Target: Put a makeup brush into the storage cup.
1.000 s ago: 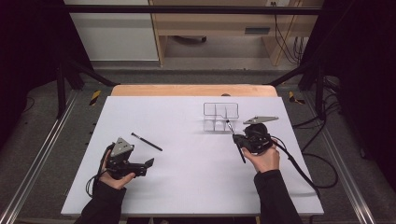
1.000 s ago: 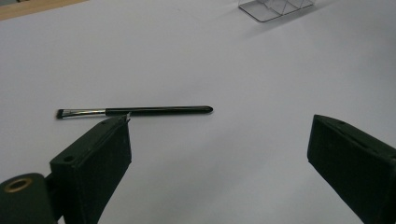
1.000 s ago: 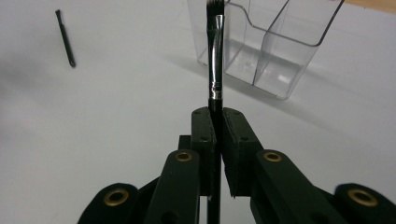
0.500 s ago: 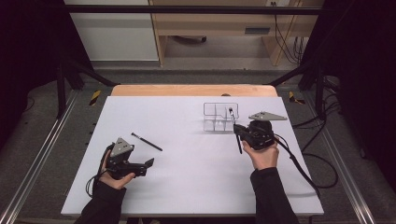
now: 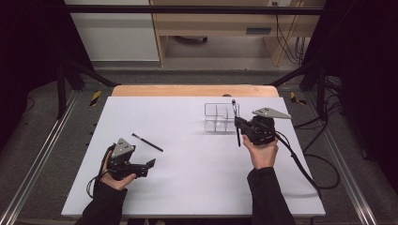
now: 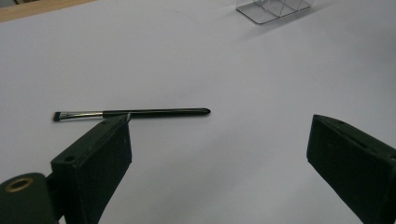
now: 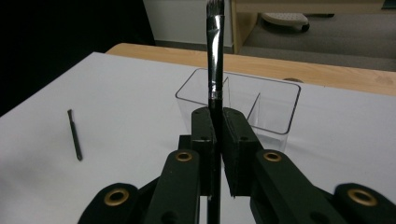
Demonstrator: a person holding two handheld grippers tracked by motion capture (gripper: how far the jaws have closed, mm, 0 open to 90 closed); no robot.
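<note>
The right gripper (image 5: 238, 125), right of centre in the high view, has its jaws closed on a thin black brush (image 5: 236, 123), which runs upright through the grip. In the right gripper view the same held brush (image 7: 215, 56) stands up the middle of the frame, its silver collar and bristle tip at the top, its handle pinched between the two pads. A clear plastic organiser (image 5: 219, 117) with inner dividers sits on the white surface (image 5: 187, 187) just left of this gripper in the high view; in the right gripper view the organiser (image 7: 275, 100) lies directly behind the jaws. The left gripper (image 5: 149, 165), at the lower left of the high view, rests low over the surface with its jaws wide apart and nothing between them. A second black brush (image 5: 147, 142) lies flat on the surface just above and right of that gripper, clear of it. In the left gripper view this second brush (image 6: 135, 113) lies crosswise just past the left jaw, bristles toward the left of the frame.
</note>
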